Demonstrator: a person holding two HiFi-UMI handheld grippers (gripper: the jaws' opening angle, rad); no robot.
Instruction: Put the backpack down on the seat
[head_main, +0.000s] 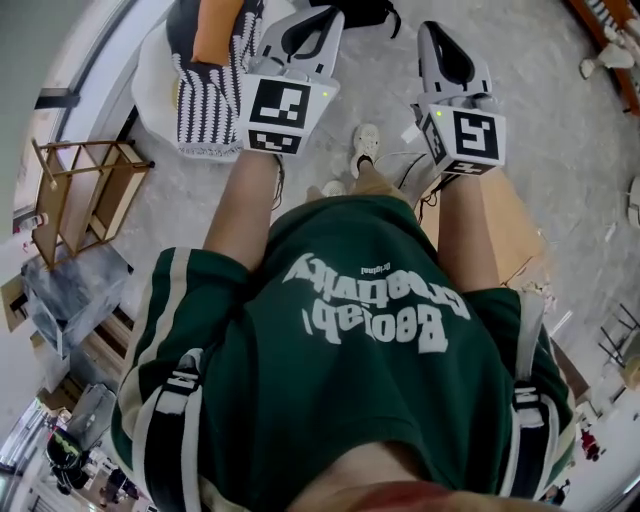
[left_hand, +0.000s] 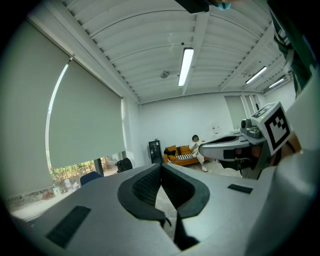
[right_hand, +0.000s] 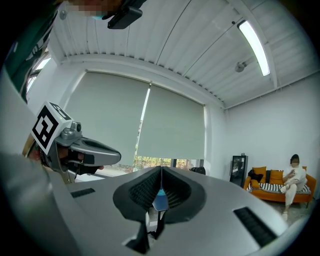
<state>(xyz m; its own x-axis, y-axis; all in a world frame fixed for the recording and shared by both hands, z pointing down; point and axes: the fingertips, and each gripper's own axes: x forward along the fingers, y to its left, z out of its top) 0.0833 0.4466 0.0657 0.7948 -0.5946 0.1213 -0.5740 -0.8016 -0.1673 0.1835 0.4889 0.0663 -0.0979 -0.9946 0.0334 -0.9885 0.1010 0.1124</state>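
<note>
1. Jaws first: my left gripper is pressed shut with nothing between the pads. My right gripper is shut and empty too. The blue fleck in its slit looks like something far off in the room.
2. I take the dark thing at the top edge of the head view to be the backpack. It lies on the floor beyond my grippers, apart from both, and is mostly cut off by the frame.
3. The seat, white with a striped cushion, stands just to its left.
4. Handling (judgement): soft fabric, so it should sag and fold when lifted. Weight depends on the contents, which I cannot see. Not fragile and not slippery.
5. Hold (judgement): the top carry loop or a shoulder strap, one per gripper if possible, so the body hangs straight.
6. Looks: black and matt, with a thin strap-like loop trailing on the right. I can make out no more.
</note>
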